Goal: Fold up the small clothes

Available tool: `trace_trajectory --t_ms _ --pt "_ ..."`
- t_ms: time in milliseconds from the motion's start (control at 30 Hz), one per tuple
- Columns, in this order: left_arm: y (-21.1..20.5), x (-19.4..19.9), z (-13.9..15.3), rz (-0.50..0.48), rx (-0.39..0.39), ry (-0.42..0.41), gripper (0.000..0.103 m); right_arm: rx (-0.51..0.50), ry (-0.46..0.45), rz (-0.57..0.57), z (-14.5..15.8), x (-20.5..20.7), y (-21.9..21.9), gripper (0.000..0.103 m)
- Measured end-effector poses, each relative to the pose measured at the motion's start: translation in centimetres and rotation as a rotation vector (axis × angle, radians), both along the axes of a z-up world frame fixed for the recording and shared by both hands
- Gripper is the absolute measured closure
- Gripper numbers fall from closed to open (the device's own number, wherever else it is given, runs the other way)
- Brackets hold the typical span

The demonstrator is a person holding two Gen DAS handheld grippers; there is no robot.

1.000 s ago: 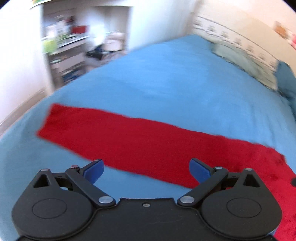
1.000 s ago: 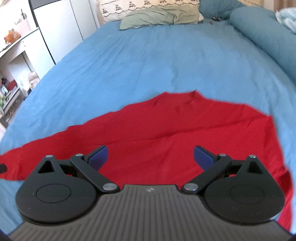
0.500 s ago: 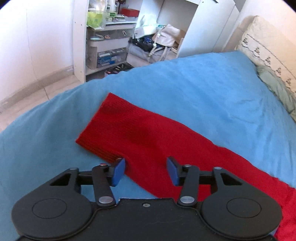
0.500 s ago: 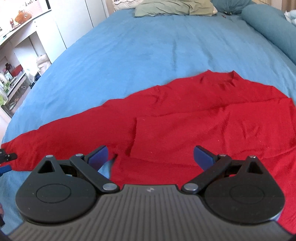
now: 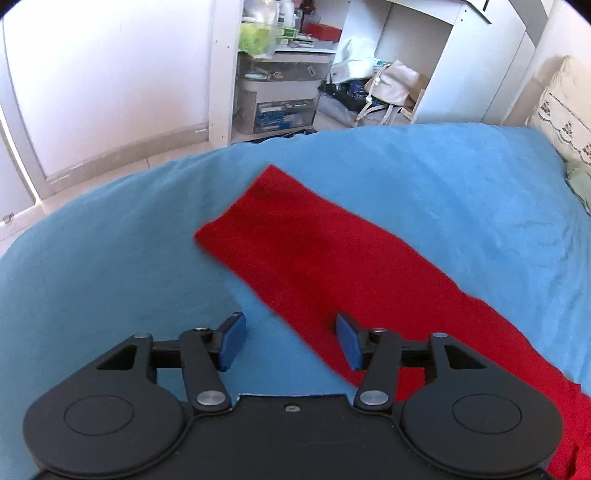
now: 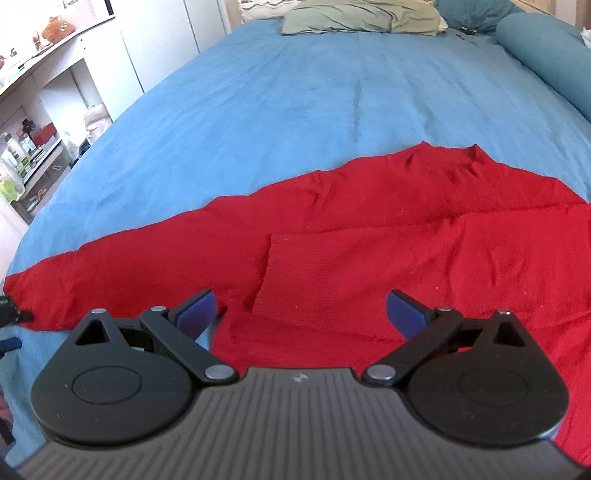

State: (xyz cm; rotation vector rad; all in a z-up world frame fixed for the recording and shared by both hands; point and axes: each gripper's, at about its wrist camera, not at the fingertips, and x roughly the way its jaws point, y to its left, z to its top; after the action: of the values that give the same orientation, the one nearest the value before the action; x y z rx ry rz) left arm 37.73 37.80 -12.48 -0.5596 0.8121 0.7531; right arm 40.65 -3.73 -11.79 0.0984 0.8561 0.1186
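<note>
A red long-sleeved top [image 6: 369,229] lies spread flat on the blue bedspread [image 6: 314,92]. One sleeve is folded over the body, its cuff [image 6: 295,280] just ahead of my right gripper [image 6: 300,314], which is open and empty. The other sleeve [image 5: 314,251] stretches out straight in the left wrist view, its cuff end far from me. My left gripper [image 5: 291,341] is partly open and empty, low over the sleeve's near edge, with the right fingertip over the red cloth and the left over the bedspread [image 5: 110,258].
Pillows [image 6: 362,16] and a blue bolster [image 6: 546,48] lie at the head of the bed. White shelves [image 5: 277,74] with boxes and a bag [image 5: 391,88] stand on the floor beyond the bed's edge.
My left gripper has swung toward the outstretched sleeve's end, narrowed its jaws, then drawn back a little. My right gripper has shifted left; a sleeve now lies folded over the body.
</note>
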Motion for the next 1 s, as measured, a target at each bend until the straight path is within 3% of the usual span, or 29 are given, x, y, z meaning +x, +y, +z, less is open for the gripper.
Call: trace_trajectory --t_ms 33,100,167,267,433,567,700,867,1000 --pt "0.3 0.3 -0.3 0.005 -0.004 -0.01 0.045 0.0 -0.005 0.003 0.0 0.0 -0.2 0.0" --pt "1.0 0.9 -0.5 0.02 0.003 -0.023 0.055 0.001 -0.014 0.003 0.1 0.0 -0.3 0.0" --pt "1.5 1.4 -0.2 0.02 0.009 -0.024 0.098 0.011 -0.015 -0.001 0.1 -0.1 -0.5 0.0" --pt "1.8 1.7 0.9 -0.001 0.003 -0.052 0.098 0.025 -0.008 -0.014 -0.1 -0.3 -0.9 0.0" --pt "-1.8 2.6 4.9 -0.134 0.096 -0.111 0.099 0.046 -0.015 -0.034 0.8 -0.7 -2.6 0.0" --pt "-8.8 3.7 9.5 -0.332 0.184 -0.198 0.099 0.046 -0.039 -0.053 2.1 -0.6 -5.2 0.0" --pt "-18.9 4.6 12.2 -0.59 0.195 -0.288 0.099 0.043 -0.069 -0.097 3.5 -0.5 -9.0 0.0" --pt "-32.7 4.6 10.9 -0.898 0.191 -0.31 0.098 0.028 -0.095 -0.173 4.1 -1.0 -15.4 0.0" --pt "-41.6 5.5 5.3 -1.077 0.137 -0.206 0.098 0.025 -0.07 -0.219 2.7 -1.6 -20.6 0.0"
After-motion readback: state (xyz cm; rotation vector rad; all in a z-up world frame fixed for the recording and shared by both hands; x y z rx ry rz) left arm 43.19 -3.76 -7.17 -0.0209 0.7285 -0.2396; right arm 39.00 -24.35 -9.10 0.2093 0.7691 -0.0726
